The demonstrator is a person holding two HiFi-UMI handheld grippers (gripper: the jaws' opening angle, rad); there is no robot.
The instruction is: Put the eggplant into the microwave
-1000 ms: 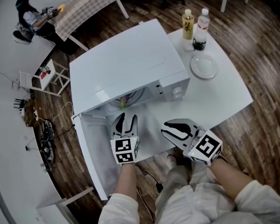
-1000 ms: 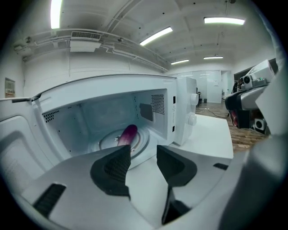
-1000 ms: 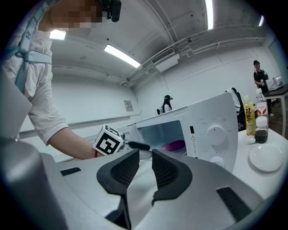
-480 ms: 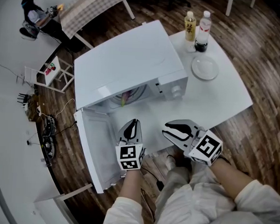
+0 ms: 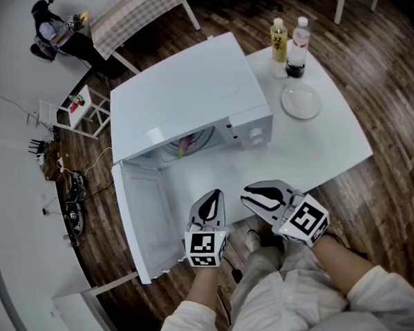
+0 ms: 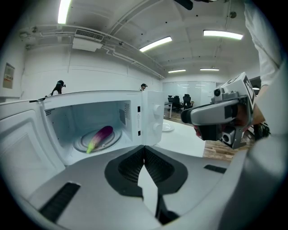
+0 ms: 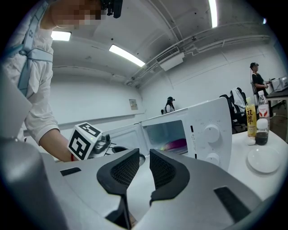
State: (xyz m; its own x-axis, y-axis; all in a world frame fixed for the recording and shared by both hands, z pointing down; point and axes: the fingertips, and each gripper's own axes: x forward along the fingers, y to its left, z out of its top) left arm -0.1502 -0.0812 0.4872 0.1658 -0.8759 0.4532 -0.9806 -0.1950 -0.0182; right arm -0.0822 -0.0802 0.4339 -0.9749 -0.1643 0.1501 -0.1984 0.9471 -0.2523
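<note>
The purple eggplant with its green stem lies on the glass turntable inside the white microwave; a sliver of the eggplant shows in the head view, and a purple patch of the eggplant in the right gripper view. The microwave door is swung wide open to the left. My left gripper hangs in front of the opening, clear of it, jaws shut and empty. Beside it on the right, my right gripper is open and empty over the table's front edge.
The microwave stands on a white table. Behind it on the right are two bottles and a white plate. A small stool and cables lie on the wooden floor at the left.
My left gripper drew back from the microwave opening toward the person and to the right, and its jaws went from open to shut. The right gripper stayed put.
</note>
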